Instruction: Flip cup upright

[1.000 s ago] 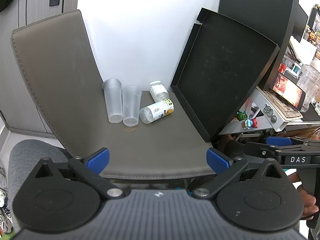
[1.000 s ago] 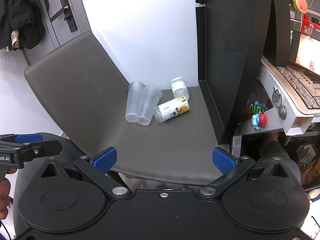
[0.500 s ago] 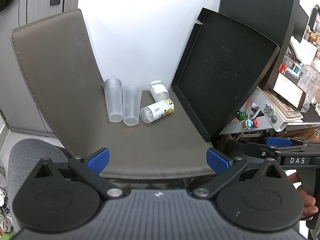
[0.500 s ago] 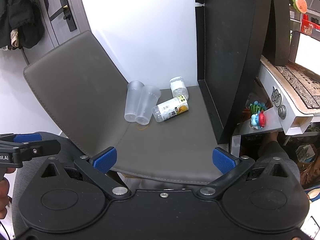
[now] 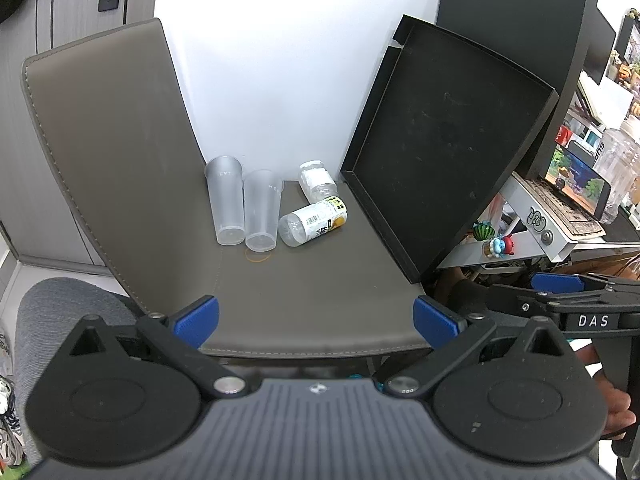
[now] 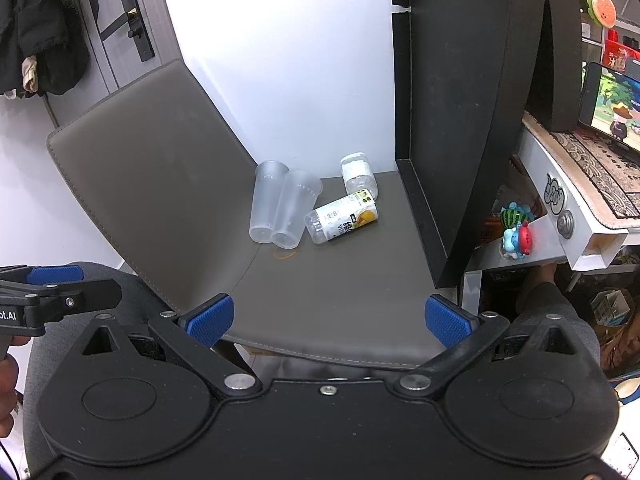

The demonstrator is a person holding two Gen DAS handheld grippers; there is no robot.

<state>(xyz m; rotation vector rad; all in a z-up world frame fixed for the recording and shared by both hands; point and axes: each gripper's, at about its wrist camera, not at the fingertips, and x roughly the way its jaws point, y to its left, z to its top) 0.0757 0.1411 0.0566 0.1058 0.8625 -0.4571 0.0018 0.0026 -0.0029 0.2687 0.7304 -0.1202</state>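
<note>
Two frosted clear cups lie on their sides, side by side, at the back of the grey mat (image 5: 304,288): the left cup (image 5: 226,205) and the right cup (image 5: 261,210), bases toward me. They also show in the right wrist view, left cup (image 6: 267,202) and right cup (image 6: 294,209). My left gripper (image 5: 315,318) is open and empty over the mat's near edge. My right gripper (image 6: 329,320) is open and empty, also at the near edge, well short of the cups.
A labelled plastic bottle (image 5: 314,221) lies on its side right of the cups, with a clear jar (image 5: 318,182) behind it. A rubber band (image 5: 257,256) lies before the cups. A black tray (image 5: 444,160) leans upright on the right. A cluttered desk (image 6: 576,184) stands further right.
The right wrist view has shifted slightly; the cups and bottles have not moved. Both grippers stay open.
</note>
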